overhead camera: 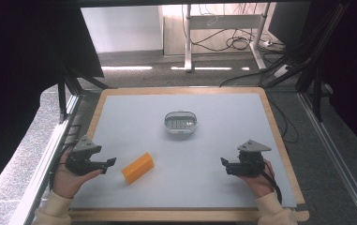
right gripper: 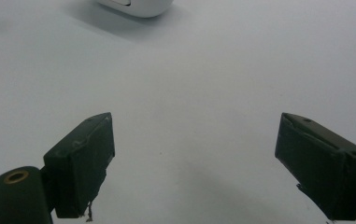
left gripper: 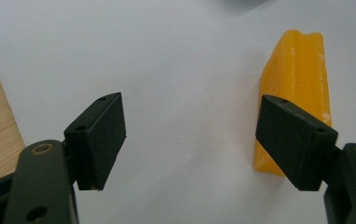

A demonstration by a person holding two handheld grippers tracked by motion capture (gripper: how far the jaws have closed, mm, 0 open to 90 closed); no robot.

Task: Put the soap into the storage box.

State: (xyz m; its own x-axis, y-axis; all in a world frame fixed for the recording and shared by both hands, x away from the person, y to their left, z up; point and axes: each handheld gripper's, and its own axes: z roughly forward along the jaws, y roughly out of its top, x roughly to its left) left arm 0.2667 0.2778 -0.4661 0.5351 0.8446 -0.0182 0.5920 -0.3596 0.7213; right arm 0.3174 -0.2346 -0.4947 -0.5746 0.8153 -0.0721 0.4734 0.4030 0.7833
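yellow block (overhead camera: 137, 167) lies just beside the wide-jawed left gripper (overhead camera: 109, 165).

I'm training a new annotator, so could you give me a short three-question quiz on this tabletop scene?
1. True or false: the left gripper is shut on the orange block.
2. Which thing lies nearer the table's far edge: A) the orange block, B) the white oval dish?
3. Fill in: in the left gripper view, the orange block lies on the grey mat, partly behind that gripper's ____-hand jaw.

Key: 1 false, its jaws stand open with only mat between them. 2 B. 3 right.
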